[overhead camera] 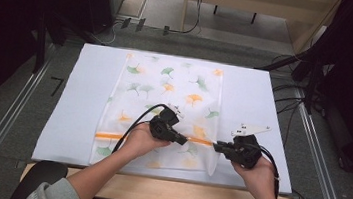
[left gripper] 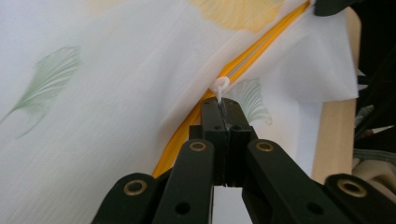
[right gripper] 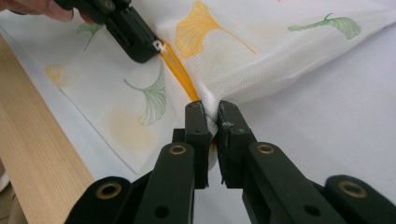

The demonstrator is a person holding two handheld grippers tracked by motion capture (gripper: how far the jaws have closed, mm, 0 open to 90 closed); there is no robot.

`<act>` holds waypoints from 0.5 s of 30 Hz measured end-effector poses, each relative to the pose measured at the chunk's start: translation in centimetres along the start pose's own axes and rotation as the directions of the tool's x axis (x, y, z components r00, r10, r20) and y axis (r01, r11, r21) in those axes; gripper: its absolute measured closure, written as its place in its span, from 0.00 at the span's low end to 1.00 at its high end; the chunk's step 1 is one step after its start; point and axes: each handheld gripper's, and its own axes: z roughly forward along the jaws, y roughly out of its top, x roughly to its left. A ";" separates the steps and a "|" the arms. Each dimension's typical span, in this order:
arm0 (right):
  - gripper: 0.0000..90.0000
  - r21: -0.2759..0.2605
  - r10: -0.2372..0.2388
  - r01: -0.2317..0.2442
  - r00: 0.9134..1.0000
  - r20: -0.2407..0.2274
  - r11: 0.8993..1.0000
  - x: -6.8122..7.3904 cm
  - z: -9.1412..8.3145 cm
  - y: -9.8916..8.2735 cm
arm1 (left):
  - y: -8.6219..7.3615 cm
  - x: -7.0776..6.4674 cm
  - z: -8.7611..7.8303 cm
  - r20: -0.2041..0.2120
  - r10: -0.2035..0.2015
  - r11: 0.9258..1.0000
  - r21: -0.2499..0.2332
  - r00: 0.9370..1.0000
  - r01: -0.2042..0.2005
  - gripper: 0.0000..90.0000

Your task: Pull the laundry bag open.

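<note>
— What have you got on the near side?

— My right claw (right gripper: 212, 121) is clamped on the edge of the mesh bag (overhead camera: 170, 91), right at the end of its orange zipper (right gripper: 180, 70). The cloth is bunched between the jaws and lifted a little off the white mat (overhead camera: 251, 88).

— And farther along that zipper?

— My left claw (left gripper: 223, 105) has its jaws pressed together on the small white zipper pull (left gripper: 220, 86), which sticks out just past the tips.

— Where is the bag itself?

— Spread flat beyond the zipper, its ginkgo-leaf print running toward the mat's far edge.
</note>
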 end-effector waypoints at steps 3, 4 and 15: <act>0.95 -0.003 0.004 -0.004 1.000 -0.002 1.000 0.0 -0.1 0.0 | -0.3 0.2 -0.4 -0.007 -0.010 1.000 -0.002 1.000 0.010 1.00; 0.95 -0.001 0.006 -0.006 1.000 -0.005 1.000 -0.1 -0.1 0.0 | -0.4 0.3 -0.4 -0.012 -0.010 1.000 -0.007 1.000 0.010 1.00; 0.95 0.009 0.000 0.000 1.000 -0.011 1.000 -0.2 0.0 0.2 | -0.7 0.2 -0.4 -0.003 -0.023 1.000 -0.005 1.000 0.023 1.00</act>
